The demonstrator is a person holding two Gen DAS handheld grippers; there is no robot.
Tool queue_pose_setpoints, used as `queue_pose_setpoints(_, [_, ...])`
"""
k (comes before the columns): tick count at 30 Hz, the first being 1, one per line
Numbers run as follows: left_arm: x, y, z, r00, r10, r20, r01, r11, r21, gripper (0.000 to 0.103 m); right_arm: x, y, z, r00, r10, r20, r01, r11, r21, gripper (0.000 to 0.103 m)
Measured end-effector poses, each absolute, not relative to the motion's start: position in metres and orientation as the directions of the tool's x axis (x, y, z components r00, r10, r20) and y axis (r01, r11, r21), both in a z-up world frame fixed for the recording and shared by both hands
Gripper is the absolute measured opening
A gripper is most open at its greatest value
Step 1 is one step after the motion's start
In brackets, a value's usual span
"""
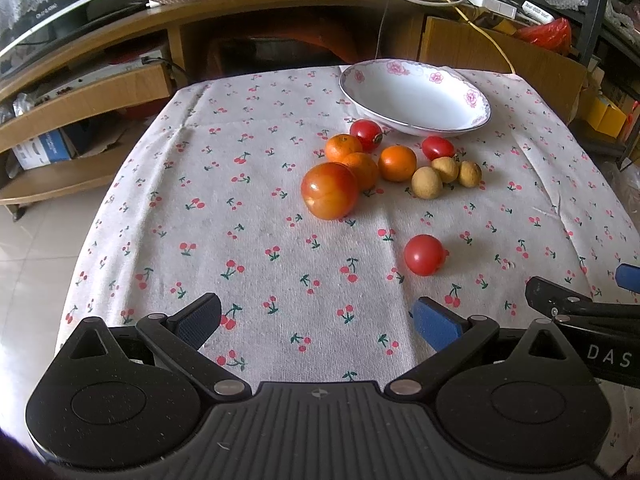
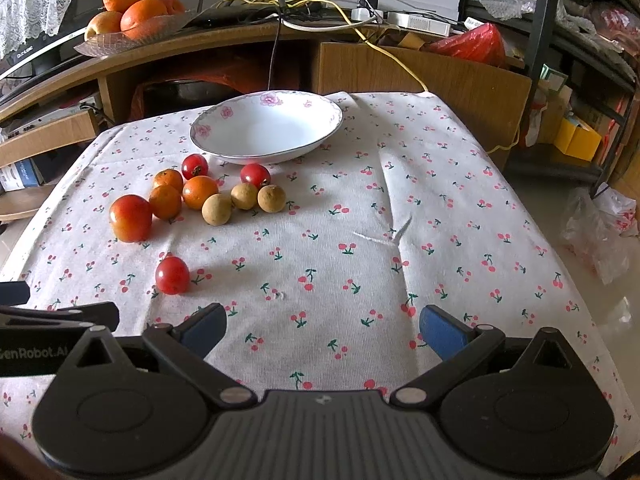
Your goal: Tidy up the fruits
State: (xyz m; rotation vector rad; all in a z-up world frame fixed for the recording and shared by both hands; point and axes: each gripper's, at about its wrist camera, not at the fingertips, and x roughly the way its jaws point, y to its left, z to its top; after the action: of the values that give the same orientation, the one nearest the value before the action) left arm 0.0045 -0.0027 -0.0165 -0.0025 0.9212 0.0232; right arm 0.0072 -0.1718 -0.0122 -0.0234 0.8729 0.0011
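Observation:
A white bowl with pink flowers (image 1: 416, 98) (image 2: 267, 126) stands empty at the far side of the cherry-print tablecloth (image 1: 240, 240) (image 2: 400, 220). In front of it lies a cluster of fruit: a large tomato (image 1: 329, 190) (image 2: 131, 218), three small oranges (image 1: 397, 163) (image 2: 199, 192), three brown longans (image 1: 427, 183) (image 2: 216, 209) and two cherry tomatoes (image 1: 366, 135) (image 2: 195, 166). One cherry tomato (image 1: 425, 255) (image 2: 172, 275) lies apart, nearer me. My left gripper (image 1: 318, 320) is open and empty. My right gripper (image 2: 324, 326) is open and empty, right of the fruit.
A wooden desk (image 2: 200, 46) behind the table carries a glass dish of oranges (image 2: 132, 16), cables and power strips. Shelves with boxes stand at the left (image 1: 80, 120). A cardboard box (image 2: 420, 76) and a metal rack (image 2: 580, 40) stand at the right.

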Motion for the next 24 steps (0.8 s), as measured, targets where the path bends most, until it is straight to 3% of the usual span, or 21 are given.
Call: queue_pose_setpoints(24, [0.0049, -0.0051, -0.0179, 0.606, 0.034, -0.795, -0.014, 0.999, 0.031, 0.102, 0.0069, -0.1705, -0.0131, 0.643, 0.0, -0.766, -0.015, 1.0, -0.013, 0.097])
